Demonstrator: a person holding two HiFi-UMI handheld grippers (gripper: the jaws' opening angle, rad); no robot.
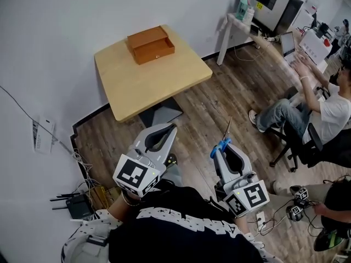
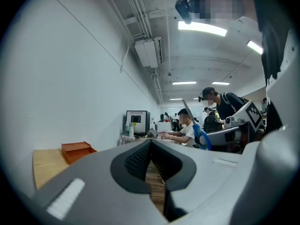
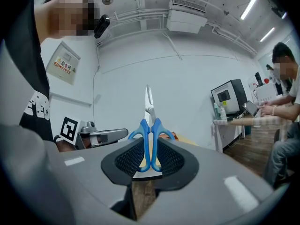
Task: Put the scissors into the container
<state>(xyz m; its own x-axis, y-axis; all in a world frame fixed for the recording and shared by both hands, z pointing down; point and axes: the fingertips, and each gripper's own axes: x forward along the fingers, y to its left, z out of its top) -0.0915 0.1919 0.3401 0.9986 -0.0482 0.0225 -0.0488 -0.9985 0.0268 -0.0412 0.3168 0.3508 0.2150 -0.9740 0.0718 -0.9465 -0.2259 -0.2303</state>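
Right gripper [image 3: 150,146] clamps the blue-handled scissors [image 3: 148,109], blades pointing up. Left gripper [image 2: 151,145] is closed, empty. Well ahead, the wooden container [image 1: 151,44], seemingly open-topped, sits on a table [image 1: 164,84]. Carrying and placing remain.

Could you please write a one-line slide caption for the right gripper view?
Right gripper clamps the blue-handled scissors by their handles, blades pointing up, against a white wall.

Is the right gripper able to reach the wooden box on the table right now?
Probably not yet: the right gripper, shut on the scissors, hangs well short of the table. Nothing blocks the way, though; the wooden box stands alone there, so moving closer should do it.
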